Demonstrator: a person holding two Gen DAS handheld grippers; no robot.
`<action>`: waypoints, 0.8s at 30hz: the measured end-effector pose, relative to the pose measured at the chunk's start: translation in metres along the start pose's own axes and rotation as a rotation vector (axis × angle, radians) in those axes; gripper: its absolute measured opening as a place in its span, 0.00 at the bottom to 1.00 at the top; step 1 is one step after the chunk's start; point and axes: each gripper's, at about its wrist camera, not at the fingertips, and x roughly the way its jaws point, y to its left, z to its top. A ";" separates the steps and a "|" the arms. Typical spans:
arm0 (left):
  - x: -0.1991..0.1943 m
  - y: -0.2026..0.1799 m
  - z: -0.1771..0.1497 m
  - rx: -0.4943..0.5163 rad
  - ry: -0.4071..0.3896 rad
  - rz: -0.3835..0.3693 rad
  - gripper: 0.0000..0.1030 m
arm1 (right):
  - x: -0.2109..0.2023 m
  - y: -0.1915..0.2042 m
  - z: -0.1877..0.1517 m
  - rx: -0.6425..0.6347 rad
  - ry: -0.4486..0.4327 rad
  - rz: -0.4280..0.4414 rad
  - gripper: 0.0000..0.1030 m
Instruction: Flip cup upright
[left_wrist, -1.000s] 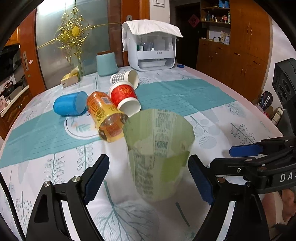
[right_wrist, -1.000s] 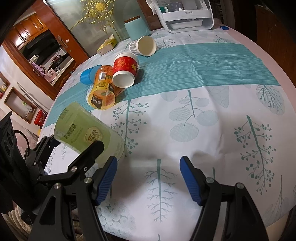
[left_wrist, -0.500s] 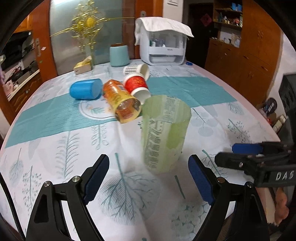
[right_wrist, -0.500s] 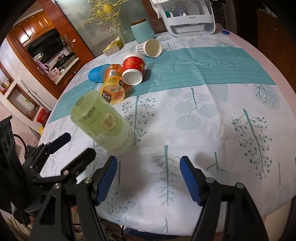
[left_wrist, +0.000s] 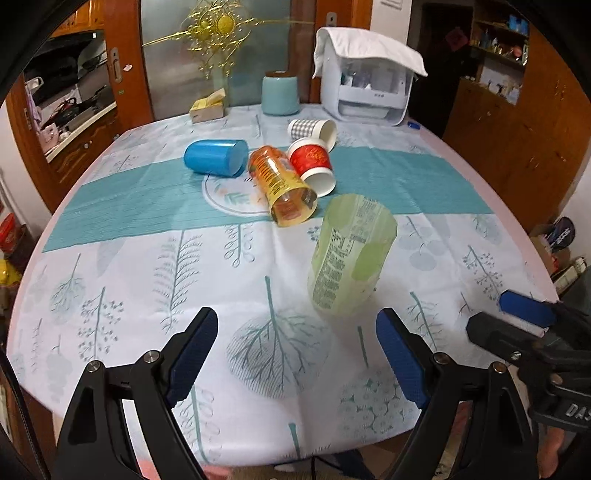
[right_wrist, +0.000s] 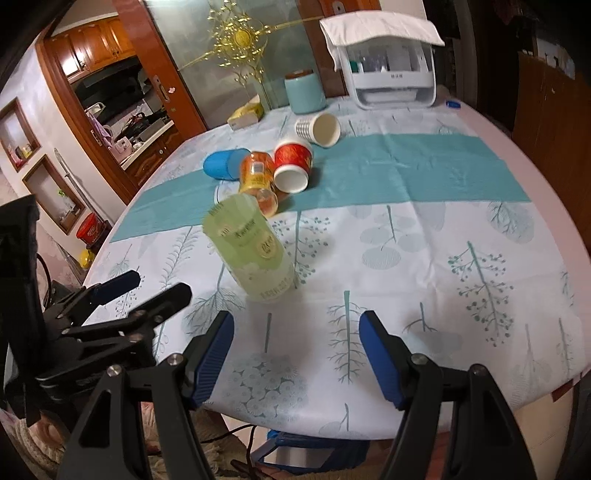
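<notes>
The green cup (left_wrist: 351, 254) stood on the table (left_wrist: 110, 288) by itself, mouth up, in the near half of the cloth, in front of the pile of tipped cups. A second before, it had sat between the fingers of the left tool (left_wrist: 295, 358); half a second before, the tool had already drawn back from it. Now the left tool was spread wide and empty, well clear of the cup on its near side. The right tool (right_wrist: 295, 350) was also spread and held nothing, with the cup ahead and to its left.

That suggested this cup was done: released and upright, though the fisheye made it look tilted and its rim was blurred in the right view, so it may not have fully settled. The orange cup (left_wrist: 282, 184), red cup (left_wrist: 312, 164), blue cup (left_wrist: 216, 157) and checked cup (left_wrist: 312, 129) lay on their sides further back, likely next.
</notes>
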 end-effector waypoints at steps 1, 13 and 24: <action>-0.002 -0.001 0.000 -0.005 0.010 0.001 0.84 | -0.005 0.002 0.000 -0.007 -0.007 -0.008 0.69; -0.022 -0.009 0.004 -0.052 0.011 0.011 0.84 | -0.020 0.011 0.006 -0.038 -0.037 -0.026 0.72; -0.027 -0.010 0.007 -0.077 0.024 0.060 0.84 | -0.025 0.014 0.010 -0.055 -0.062 -0.045 0.72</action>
